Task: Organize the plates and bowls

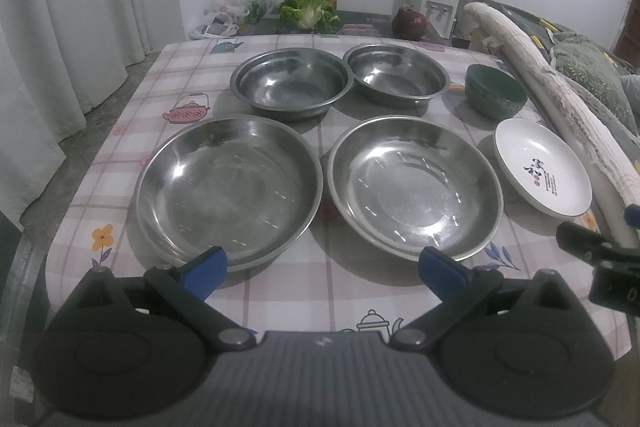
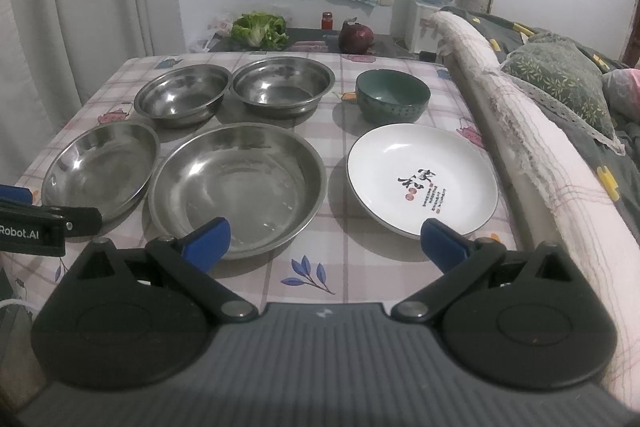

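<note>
Two wide steel plates lie side by side at the front of the table, the left steel plate (image 1: 228, 187) (image 2: 100, 171) and the right steel plate (image 1: 416, 183) (image 2: 238, 189). Behind them stand two steel bowls, one on the left (image 1: 290, 83) (image 2: 182, 99) and one on the right (image 1: 398, 75) (image 2: 282, 87). A green bowl (image 1: 496, 89) (image 2: 393, 99) sits at the back right, with a white printed plate (image 1: 542, 167) (image 2: 422, 179) in front of it. My left gripper (image 1: 322, 267) hovers open at the table's front edge, empty. My right gripper (image 2: 326, 239) is open too, between the right steel plate and the white plate.
The table carries a checked cloth (image 1: 328, 291) with teapot prints. A padded bed rail (image 2: 532, 147) and bedding run along its right side. Lettuce (image 2: 260, 29), a red jar and a dark round vegetable (image 2: 356, 37) sit behind the table. Curtains (image 1: 80, 7) hang at the left.
</note>
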